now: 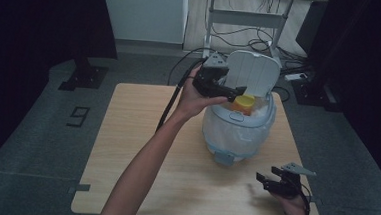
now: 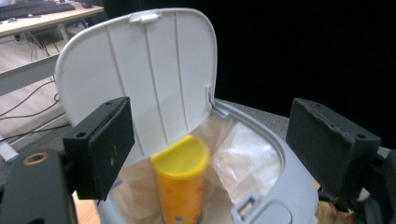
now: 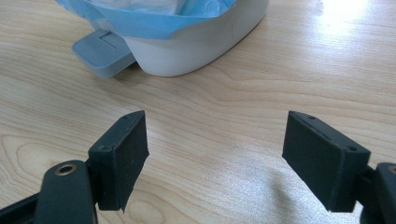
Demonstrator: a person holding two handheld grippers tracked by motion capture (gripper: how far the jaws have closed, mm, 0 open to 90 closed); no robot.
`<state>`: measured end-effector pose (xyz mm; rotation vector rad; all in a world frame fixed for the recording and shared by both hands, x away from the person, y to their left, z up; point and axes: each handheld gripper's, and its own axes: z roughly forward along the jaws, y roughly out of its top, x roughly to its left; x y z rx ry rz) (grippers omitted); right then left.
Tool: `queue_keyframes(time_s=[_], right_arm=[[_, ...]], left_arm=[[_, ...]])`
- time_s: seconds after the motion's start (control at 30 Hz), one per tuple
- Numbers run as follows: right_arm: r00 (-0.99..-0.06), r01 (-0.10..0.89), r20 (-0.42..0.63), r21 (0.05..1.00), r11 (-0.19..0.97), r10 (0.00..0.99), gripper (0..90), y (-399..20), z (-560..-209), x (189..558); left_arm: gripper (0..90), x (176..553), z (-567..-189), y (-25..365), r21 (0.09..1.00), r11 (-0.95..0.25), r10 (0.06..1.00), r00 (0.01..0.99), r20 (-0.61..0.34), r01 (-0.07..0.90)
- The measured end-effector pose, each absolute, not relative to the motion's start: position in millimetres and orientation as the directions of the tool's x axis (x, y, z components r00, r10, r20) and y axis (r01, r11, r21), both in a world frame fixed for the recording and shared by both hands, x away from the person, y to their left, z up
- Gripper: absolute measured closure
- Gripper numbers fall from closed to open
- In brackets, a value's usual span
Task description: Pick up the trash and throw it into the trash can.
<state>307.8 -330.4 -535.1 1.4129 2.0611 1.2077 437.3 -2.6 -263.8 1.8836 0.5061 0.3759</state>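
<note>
1. The left gripper [image 1: 235,92] hangs over the bin's mouth with its jaws apart; no pad touches anything
2. Just below and between those jaws, the yellow canister [image 2: 181,179] stands upright inside the white pedal bin [image 1: 237,128], loose in the clear liner
3. The bin's lid [image 2: 140,74] is tipped up behind the canister
4. The right gripper [image 1: 274,180] rests low near the table's [image 1: 127,133] front right corner, jaws spread wide over bare wood
5. The bin's grey pedal [image 3: 102,52] faces that gripper, well apart from it
</note>
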Motion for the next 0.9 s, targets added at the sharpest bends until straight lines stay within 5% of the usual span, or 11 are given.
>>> queue_keyframes(time_s=[0.9], right_arm=[[-0.437, 0.571, 0.165, 0.81, 0.131, 0.884, 21.5, -329, -535, 307]], left_arm=[[19.0, 364, -343, 100, 0.935, -0.295, 0.611, 0.791, 0.028, 0.196]])
